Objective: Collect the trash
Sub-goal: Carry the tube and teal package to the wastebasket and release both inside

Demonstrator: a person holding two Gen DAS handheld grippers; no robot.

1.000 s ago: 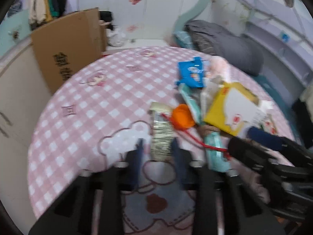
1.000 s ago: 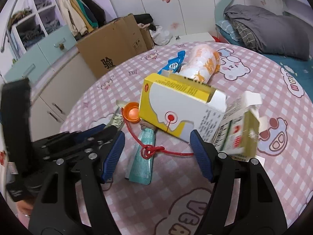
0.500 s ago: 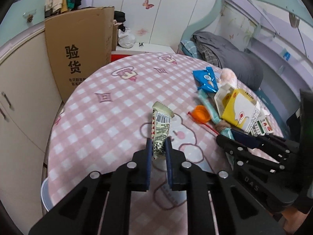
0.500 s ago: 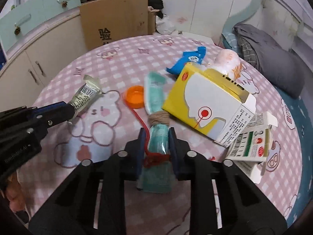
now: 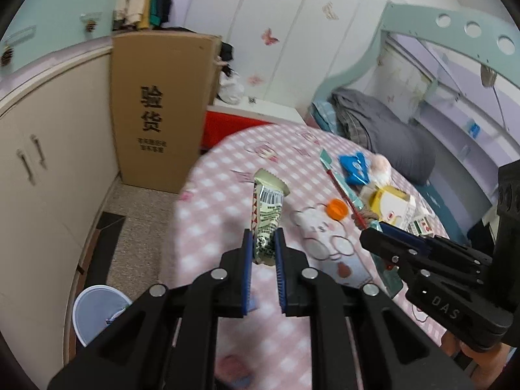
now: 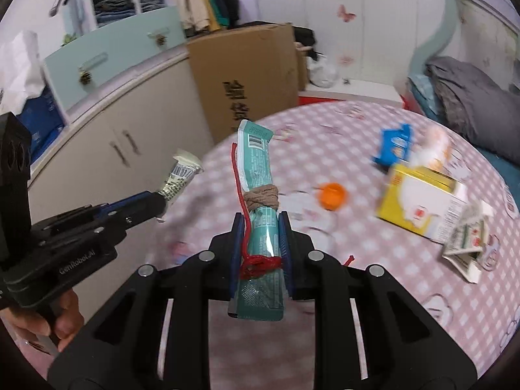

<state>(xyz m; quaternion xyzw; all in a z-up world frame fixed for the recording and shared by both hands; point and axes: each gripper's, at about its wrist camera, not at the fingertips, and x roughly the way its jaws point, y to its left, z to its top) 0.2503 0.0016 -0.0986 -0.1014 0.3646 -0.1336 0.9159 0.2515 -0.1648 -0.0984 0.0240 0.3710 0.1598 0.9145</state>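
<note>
Your left claw (image 5: 264,253) and right claw (image 6: 260,237) are matte black plastic frames with cut-out slots, round silver screw heads at the joints and ribbed blue pads (image 6: 234,243) lining the fingers. White lettering reads "GenRobot.AI" on the left body, "DAS" on the right.

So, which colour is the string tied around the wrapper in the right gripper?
Red string, knotted around the teal wrapper; the right wrist view shows it best.

The table (image 6: 373,227) smears with motion blur, so the print on the yellow box (image 6: 419,201) and the blue wrapper (image 6: 395,144) cannot be read. The waste bin (image 5: 97,312) is half hidden behind the left hand-held gripper (image 5: 264,253), its contents unclear. The teal wrapper's (image 6: 260,227) sides are covered by pads.
</note>
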